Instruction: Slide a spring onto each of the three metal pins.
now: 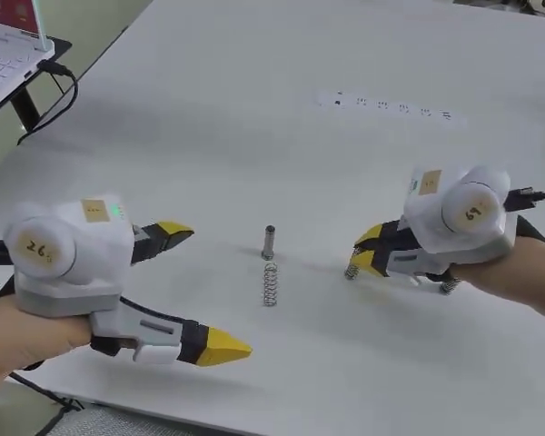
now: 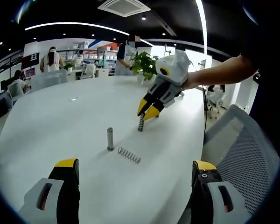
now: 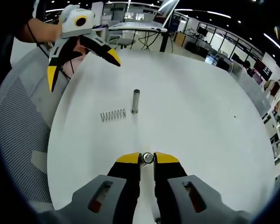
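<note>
White round office table [image 1: 254, 109] lies under me. My right gripper [image 1: 365, 253] has its yellow-tipped jaws pinched on the top of a short silver metal pin [image 3: 148, 157]. The coiled wire spring [image 2: 141, 124] on it reaches the tabletop, and I judge the grip is there to keep it upright. That hand angles down and inward. My left gripper [image 1: 213, 289] hovers low with its jaws spread wide, ready, I'd say, for the loose steel spring [image 1: 270, 283] lying just beside the bare upright metal pin [image 1: 269, 242].

Laptop [image 1: 4, 50] top-left w/ cable [image 1: 72, 91]; pwr strip [image 1: 391, 105] on white table [image 1: 236, 136]; plant [image 2: 143, 65] bkgd.
</note>
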The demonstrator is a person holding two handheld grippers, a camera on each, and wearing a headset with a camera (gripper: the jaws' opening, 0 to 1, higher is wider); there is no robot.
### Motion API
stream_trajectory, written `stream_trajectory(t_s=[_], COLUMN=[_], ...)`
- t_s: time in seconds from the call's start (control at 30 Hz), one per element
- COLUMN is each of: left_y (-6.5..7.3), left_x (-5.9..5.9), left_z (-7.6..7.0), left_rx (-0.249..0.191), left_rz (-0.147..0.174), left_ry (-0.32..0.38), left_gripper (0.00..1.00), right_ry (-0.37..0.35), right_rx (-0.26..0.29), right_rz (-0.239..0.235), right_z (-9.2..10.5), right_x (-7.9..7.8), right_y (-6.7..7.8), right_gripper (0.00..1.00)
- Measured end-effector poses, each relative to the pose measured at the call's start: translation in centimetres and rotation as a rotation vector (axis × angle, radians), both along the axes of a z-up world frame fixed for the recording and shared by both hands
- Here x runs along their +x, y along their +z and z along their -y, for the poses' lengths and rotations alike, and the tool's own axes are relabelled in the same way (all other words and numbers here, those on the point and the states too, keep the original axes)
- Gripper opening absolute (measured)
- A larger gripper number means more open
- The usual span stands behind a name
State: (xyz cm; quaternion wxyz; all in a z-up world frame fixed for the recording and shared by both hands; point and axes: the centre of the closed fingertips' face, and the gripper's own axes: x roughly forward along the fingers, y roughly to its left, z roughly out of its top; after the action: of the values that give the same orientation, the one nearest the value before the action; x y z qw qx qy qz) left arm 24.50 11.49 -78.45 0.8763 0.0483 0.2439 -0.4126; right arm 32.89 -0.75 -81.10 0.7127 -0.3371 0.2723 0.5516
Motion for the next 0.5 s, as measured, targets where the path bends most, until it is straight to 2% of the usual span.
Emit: stream_trajectory(t_s=[0.23, 0.37, 0.5], left_y=[0.1, 0.0, 0.1], left_x=[0.1, 0.0, 0.0], left_z=[0.2, 0.3, 0.3], left_rx=[-0.006, -0.004, -0.005], left_rz=[-0.001, -0.001, 0.002], left_ry=[-0.002, -0.005, -0.003], left_gripper=[0.98, 0.98, 0.98], right_ry=[-0.003, -0.029, -0.047], right_rx=[0.001, 0.028, 0.056], right_rz=[-0.003, -0.006, -0.012], right_z=[0.1, -0.1, -0.3], right_x=[0.0, 0.0, -0.1], right_y=[0.0, 0.5, 1.1], right_gripper=[0.11, 0.17, 0.18])
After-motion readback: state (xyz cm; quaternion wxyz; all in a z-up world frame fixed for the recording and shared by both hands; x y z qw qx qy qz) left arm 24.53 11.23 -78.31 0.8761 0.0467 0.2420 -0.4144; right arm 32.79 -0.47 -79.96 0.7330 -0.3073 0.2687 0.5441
